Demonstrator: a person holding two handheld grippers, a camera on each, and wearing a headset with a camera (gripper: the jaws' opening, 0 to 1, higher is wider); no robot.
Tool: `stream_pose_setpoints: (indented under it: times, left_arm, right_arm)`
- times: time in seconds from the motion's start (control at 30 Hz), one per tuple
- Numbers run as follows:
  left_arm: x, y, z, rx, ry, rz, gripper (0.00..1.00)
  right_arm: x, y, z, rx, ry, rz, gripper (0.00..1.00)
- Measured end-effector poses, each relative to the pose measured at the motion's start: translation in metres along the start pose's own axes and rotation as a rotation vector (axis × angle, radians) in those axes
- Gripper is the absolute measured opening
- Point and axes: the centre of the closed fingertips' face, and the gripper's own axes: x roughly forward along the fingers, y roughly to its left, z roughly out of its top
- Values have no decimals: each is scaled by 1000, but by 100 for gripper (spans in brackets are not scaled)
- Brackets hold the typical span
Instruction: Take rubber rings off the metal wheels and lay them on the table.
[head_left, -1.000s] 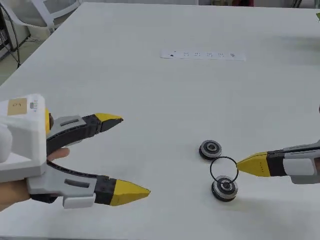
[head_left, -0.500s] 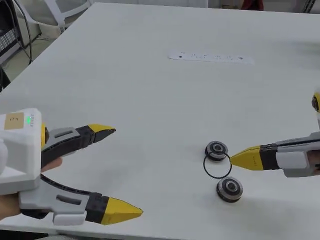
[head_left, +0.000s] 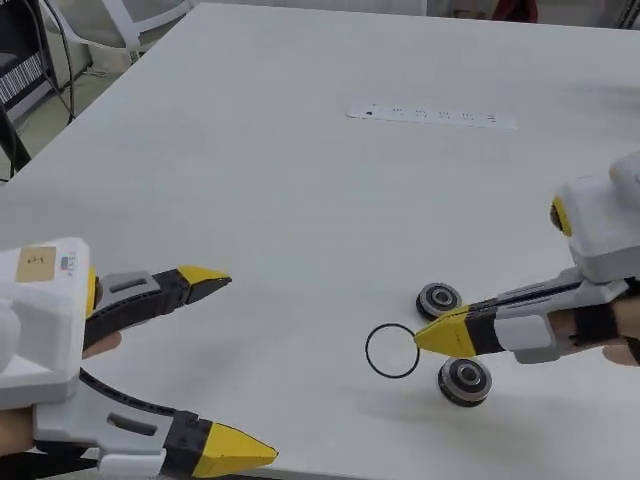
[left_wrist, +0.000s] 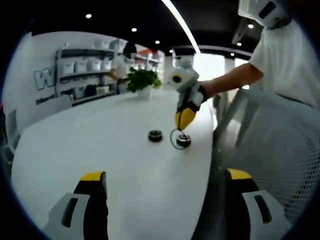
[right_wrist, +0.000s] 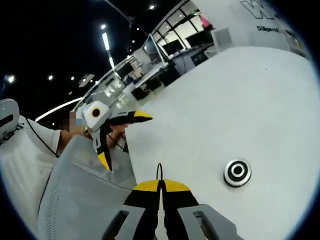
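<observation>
Cannot read the tiny print on the far power strip (head_left: 432, 116). Cannot follow the left gripper (head_left: 247, 367) past the near left edge. Can make out the rubber ring (right_wrist: 159, 170) merely as a thin edge-on line, its lower part lost between the pressed-together jaws of the right gripper (right_wrist: 160, 186).

Sitting on the table (head_left: 280, 180) near its front edge, toward the right corner: the back wheel (head_left: 439, 299) just behind the front wheel (head_left: 465, 380), apart. Reaching in between them from the right edge, the right gripper (head_left: 430, 336), pinching the rubber ring (head_left: 366, 352) just left of both. Lying well behind, toward the far edge, a power strip (head_left: 432, 116). Hovering over the front left corner, the left gripper (head_left: 248, 368), jaws spread.
</observation>
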Motion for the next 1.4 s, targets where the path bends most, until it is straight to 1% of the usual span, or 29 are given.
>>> stream_pose_setpoints:
  times: [0.13,0.17,0.23,0.33,0.43,0.5,0.57,0.63,0.7,0.73,0.83,0.93,1.03,1.1,1.27,1.37,1.4]
  left_arm:
    - [1,-1,0,-2,0,-5,99]
    - [1,-2,1,-1,-1,-7,99]
    - [1,-4,2,-1,-6,-12,99]
    - [2,-7,3,0,-7,-22,99]
    - [2,-10,1,10,6,-30,99]
    - [2,-11,1,15,9,-34,98]
    - [2,-12,2,16,7,-37,98]
    - [2,-13,4,20,-3,-45,96]
    - [2,-12,4,19,-2,-44,96]
    - [2,-12,3,15,2,-44,96]
    - [3,-11,2,13,6,-47,96]
    - [3,-11,4,16,3,-48,96]
    - [4,-10,6,17,-1,-49,95]
    - [4,-10,6,19,1,-52,95]
    - [3,-9,7,23,3,-53,95]
    - [4,-8,9,20,0,-55,94]
    - [5,-8,9,20,0,-55,94]
  right_arm:
    - [9,-2,-6,0,36,3,0]
    - [12,-2,-9,-2,53,4,0]
    - [14,-5,-11,-3,65,-1,0]
    - [17,-10,-14,-4,81,-18,0]
    - [20,-16,-14,-9,85,-40,0]
    - [21,-19,-16,-18,101,-52,0]
    - [23,-23,-18,-27,111,-69,0]
    - [24,-24,-22,-28,125,-72,0]
    - [25,-25,-24,-33,132,-80,0]
    - [25,-27,-24,-40,133,-93,0]
    - [25,-31,-25,-50,137,-104,2]
    - [24,-33,-25,-59,139,-110,6]
    - [20,-36,-24,-66,138,-125,9]
    - [16,-38,-24,-57,130,-123,9]
    - [5,-34,-23,-73,117,-129,10]
    - [-1,-26,-19,-37,81,-103,10]
    - [-2,-25,-18,-40,74,-101,11]
